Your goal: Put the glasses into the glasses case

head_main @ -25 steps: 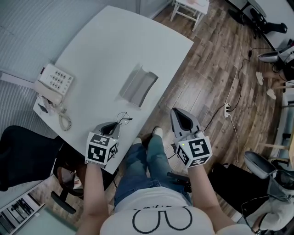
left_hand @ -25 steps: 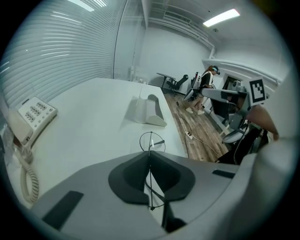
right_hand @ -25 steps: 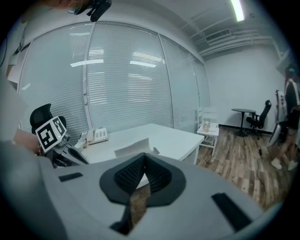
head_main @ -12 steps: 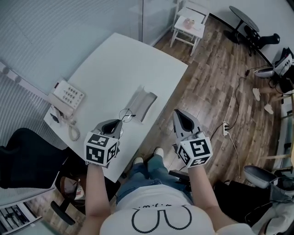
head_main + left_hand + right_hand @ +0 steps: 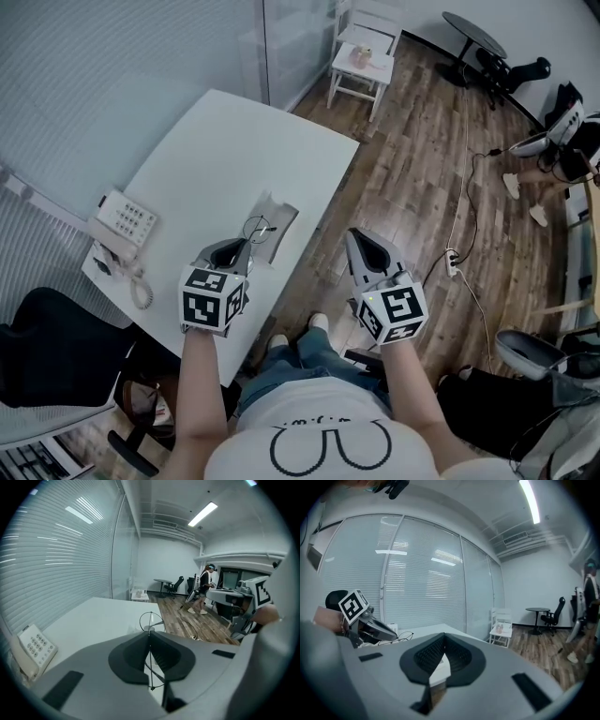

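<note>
The left hand-held gripper [image 5: 243, 245] is clenched on the glasses [image 5: 256, 228]. In its own view a thin wire of the frame runs between the closed jaws, with one round lens standing beyond the tips. The open glasses case [image 5: 281, 216] lies on the tabletop [image 5: 211, 150] at about 1 o'clock from those tips. It is very close, with its long axis running 7 to 1 o'clock, nearly in line with the hand-held gripper. From the head view the glasses overlap the case's near end; contact cannot be judged.

The right hand-held gripper [image 5: 353, 235] is closed on nothing. It hangs at 3 o'clock of the case, out past the tabletop's edge and over the wooden floor [image 5: 422, 169], so the left is the nearer. That edge runs just beside the case at 4 o'clock. Bare tabletop lies toward 11 and 12 o'clock, and a telephone [image 5: 122, 223] sits well apart at 9.
</note>
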Demonstrator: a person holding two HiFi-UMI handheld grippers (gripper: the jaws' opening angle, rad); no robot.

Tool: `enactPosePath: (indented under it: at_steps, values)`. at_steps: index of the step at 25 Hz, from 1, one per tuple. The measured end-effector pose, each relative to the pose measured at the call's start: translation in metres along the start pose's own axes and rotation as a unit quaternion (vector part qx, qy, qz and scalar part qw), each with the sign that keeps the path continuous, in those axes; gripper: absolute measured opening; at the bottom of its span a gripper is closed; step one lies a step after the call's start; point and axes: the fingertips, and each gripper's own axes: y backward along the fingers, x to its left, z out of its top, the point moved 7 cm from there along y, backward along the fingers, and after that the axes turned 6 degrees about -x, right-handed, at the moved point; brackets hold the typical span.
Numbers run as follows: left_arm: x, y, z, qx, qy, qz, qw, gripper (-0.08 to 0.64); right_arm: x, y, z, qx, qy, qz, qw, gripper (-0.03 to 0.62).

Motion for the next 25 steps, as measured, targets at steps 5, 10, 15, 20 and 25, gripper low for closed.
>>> enactPosePath:
  at_steps: [5,10,15,20,25]
  values:
    - [-0.007,-0.039,-0.002,0.018,-0.006,0.006,0.9998,0.021,-0.023,0.002,-0.013,0.016,-0.01,-0.013,1.0,0.012]
    - [-0.007,-0.078,-0.001,0.039,-0.01,0.015,0.9991,0.021,-0.043,-0.007,-0.025,0.036,-0.018,-0.015,0.999,0.012]
    - [-0.004,-0.112,-0.009,0.075,-0.007,0.027,0.9968,0.021,-0.064,-0.022,-0.032,0.049,-0.024,-0.013,0.998,0.012]
    - [0.001,-0.136,-0.025,0.108,0.006,0.036,0.9935,0.021,-0.082,-0.036,-0.044,0.066,-0.03,-0.013,0.997,0.012]
    - [0.004,-0.152,-0.039,0.135,-0.002,0.052,0.9895,0.021,-0.09,-0.05,-0.049,0.079,-0.034,-0.009,0.996,0.012]
